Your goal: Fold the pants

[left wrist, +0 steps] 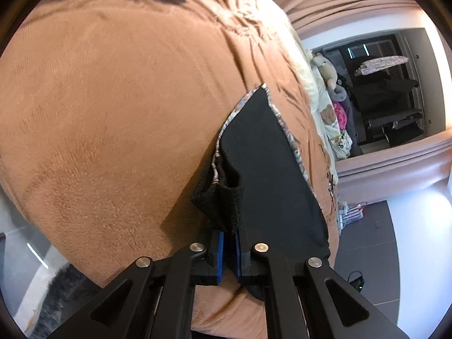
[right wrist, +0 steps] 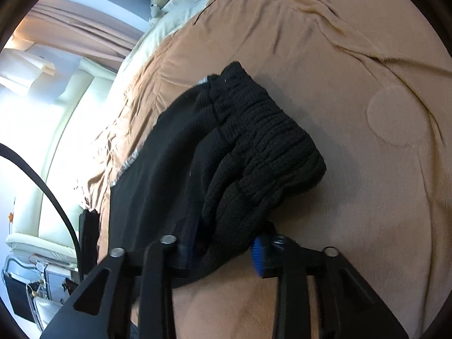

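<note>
One pair of black pants (left wrist: 271, 169) lies on one tan fleece blanket (left wrist: 99, 113). Left gripper (left wrist: 229, 250): both fingers clamped on one ribbed cuff (left wrist: 223, 197). Right gripper (right wrist: 223, 251): bunched ribbed waistband (right wrist: 262, 152) between its two fingers, both pads pressing it.

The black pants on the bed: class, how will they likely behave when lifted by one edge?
The black pants would probably droop; their ribbed knit bunches into soft folds. They likely won't slide, since the brown blanket looks fuzzy.

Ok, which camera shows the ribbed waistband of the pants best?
The right wrist view: the ribbed waistband fills mid-frame, bunched between the right gripper's pads. The left wrist view shows only a small knit corner pinched in the left gripper.
</note>
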The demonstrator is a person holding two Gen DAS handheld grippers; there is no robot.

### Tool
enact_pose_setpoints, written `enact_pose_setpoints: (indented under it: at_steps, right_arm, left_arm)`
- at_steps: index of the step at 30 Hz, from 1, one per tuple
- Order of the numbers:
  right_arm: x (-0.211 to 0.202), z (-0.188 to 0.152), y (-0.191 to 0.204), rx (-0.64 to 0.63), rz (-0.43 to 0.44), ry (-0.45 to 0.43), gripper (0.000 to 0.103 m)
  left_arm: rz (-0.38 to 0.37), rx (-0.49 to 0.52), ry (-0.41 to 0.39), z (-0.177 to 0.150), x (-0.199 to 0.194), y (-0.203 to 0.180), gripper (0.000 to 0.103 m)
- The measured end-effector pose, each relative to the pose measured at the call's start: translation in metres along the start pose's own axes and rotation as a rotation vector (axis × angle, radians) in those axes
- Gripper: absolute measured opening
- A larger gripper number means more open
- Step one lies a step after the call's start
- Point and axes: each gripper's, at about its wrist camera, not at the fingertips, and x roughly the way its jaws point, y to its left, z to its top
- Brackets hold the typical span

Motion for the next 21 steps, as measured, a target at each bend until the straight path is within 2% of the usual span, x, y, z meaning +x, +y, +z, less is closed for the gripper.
enact_pose_setpoints:
  at_steps: [1, 3, 4, 6, 8, 15, 21]
  right_arm:
    - [-0.002, -0.001, 0.002, -0.009, -0.002, 0.002, 0.050]
    - [-0.010, -0.004, 0.009, -0.035, -0.001, -0.001, 0.059]
    - [-0.014, -0.007, 0.012, -0.046, -0.001, -0.002, 0.059]
    - [-0.023, -0.012, 0.016, -0.071, -0.004, -0.002, 0.060]
    - [-0.032, -0.020, 0.023, -0.108, -0.023, -0.001, 0.059]
    - [-0.064, -0.054, 0.057, -0.226, -0.059, -0.034, 0.059]
    - [-0.066, -0.064, 0.094, -0.315, -0.064, -0.049, 0.056]
  left_arm:
    - [0.007, -0.002, 0.005, 0.001, 0.002, 0.001, 0.006]
    - [0.011, 0.000, 0.015, 0.003, 0.007, 0.001, 0.009]
    - [0.009, -0.003, 0.018, 0.003, 0.009, 0.002, 0.011]
    - [-0.005, -0.018, 0.020, 0.003, 0.011, 0.005, 0.028]
    - [-0.022, -0.023, 0.016, 0.004, 0.012, 0.006, 0.038]
    - [-0.045, 0.009, 0.024, 0.007, 0.021, 0.000, 0.040]
    - [-0.061, 0.024, 0.024, 0.006, 0.022, -0.001, 0.040]
